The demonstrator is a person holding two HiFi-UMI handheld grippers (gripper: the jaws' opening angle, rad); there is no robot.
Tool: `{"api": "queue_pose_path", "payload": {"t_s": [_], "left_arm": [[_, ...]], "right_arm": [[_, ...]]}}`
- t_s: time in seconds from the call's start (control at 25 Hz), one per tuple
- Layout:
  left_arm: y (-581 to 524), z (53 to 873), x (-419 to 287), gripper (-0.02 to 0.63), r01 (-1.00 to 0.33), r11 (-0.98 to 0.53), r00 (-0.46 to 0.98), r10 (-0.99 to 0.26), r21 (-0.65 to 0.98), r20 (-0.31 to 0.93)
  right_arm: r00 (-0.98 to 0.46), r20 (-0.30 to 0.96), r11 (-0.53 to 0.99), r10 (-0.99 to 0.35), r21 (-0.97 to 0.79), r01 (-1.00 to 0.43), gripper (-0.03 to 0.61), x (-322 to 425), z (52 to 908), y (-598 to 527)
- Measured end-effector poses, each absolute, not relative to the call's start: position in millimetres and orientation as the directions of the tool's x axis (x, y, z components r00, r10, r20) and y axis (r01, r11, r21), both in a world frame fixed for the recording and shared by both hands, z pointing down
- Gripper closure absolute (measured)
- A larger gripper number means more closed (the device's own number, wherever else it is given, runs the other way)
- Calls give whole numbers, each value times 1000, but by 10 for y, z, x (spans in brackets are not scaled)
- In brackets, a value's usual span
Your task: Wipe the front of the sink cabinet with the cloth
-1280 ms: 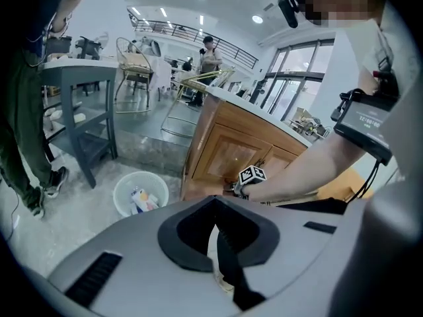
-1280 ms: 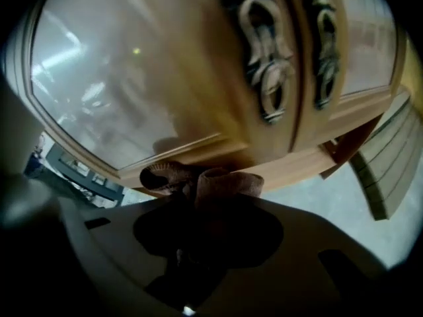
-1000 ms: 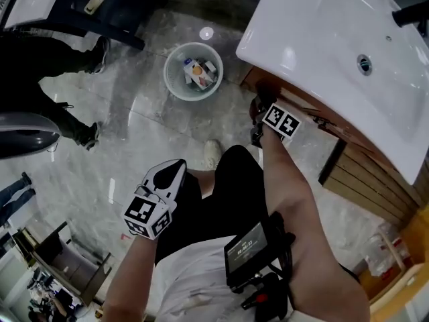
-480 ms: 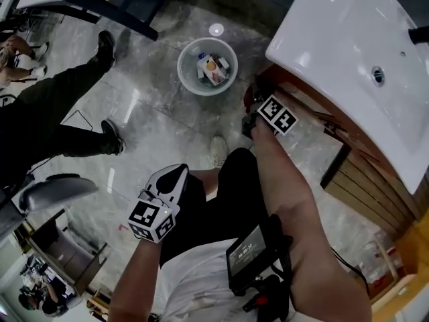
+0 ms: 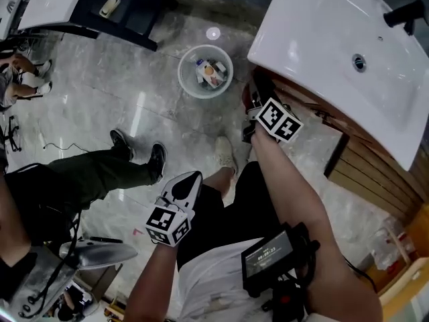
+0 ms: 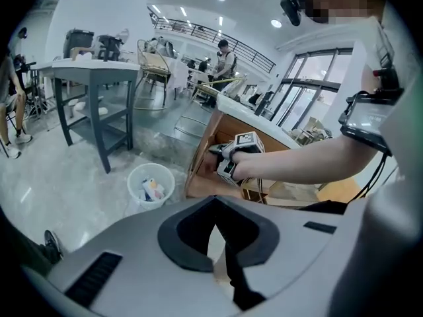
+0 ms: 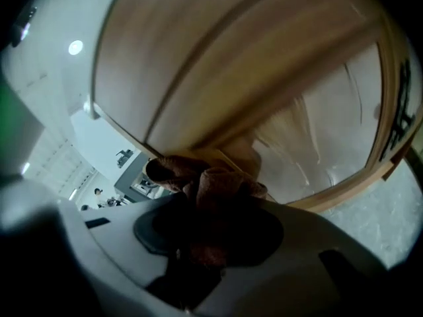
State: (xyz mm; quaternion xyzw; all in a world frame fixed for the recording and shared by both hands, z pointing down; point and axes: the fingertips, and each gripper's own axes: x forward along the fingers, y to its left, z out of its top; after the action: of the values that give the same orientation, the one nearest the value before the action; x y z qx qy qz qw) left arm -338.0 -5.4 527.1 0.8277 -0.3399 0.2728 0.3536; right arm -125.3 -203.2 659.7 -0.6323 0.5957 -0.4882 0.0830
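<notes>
Left hand-held gripper (image 5: 188,180): jaws closed to a thin slit, nothing in them, beside the person's thigh (image 5: 221,213).
Right hand-held gripper (image 5: 254,106): clamped on crumpled reddish-brown cloth (image 7: 213,185). The wad bulges ahead of its tips, close up to light wooden sink cabinet front (image 7: 218,71), below white ceramic basin (image 5: 322,39). Cloth bunched, long axis unclear.

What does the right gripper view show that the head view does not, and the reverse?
Only the right gripper view: the folds of a crumpled brown cloth clamped in the right gripper, close against the light wooden cabinet front. Only the head view: the white ceramic sink basin, the round pale waste bin on the floor, and the left gripper above the person's thigh. Both: the right gripper and the wooden cabinet.
</notes>
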Motion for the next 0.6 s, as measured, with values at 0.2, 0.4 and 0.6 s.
{"api": "queue_pose_path", "payload": {"t_s": [0.2, 0.4, 0.6], "left_arm": [[20, 5124, -3260, 606, -751, -519, 624, -358, 407, 695], [7, 4894, -3038, 606, -733, -544, 638, -339, 409, 691], [-65, 4728, -2868, 606, -721, -574, 637, -329, 388, 697]], "right_arm": [[-186, 537, -217, -823, -599, -771, 434, -1265, 6115, -1983], [-199, 529, -170, -825, -568, -805, 434, -1169, 5741, -1902], [-291, 464, -63, -837, -610, -790, 434, -1179, 5530, -1866]]}}
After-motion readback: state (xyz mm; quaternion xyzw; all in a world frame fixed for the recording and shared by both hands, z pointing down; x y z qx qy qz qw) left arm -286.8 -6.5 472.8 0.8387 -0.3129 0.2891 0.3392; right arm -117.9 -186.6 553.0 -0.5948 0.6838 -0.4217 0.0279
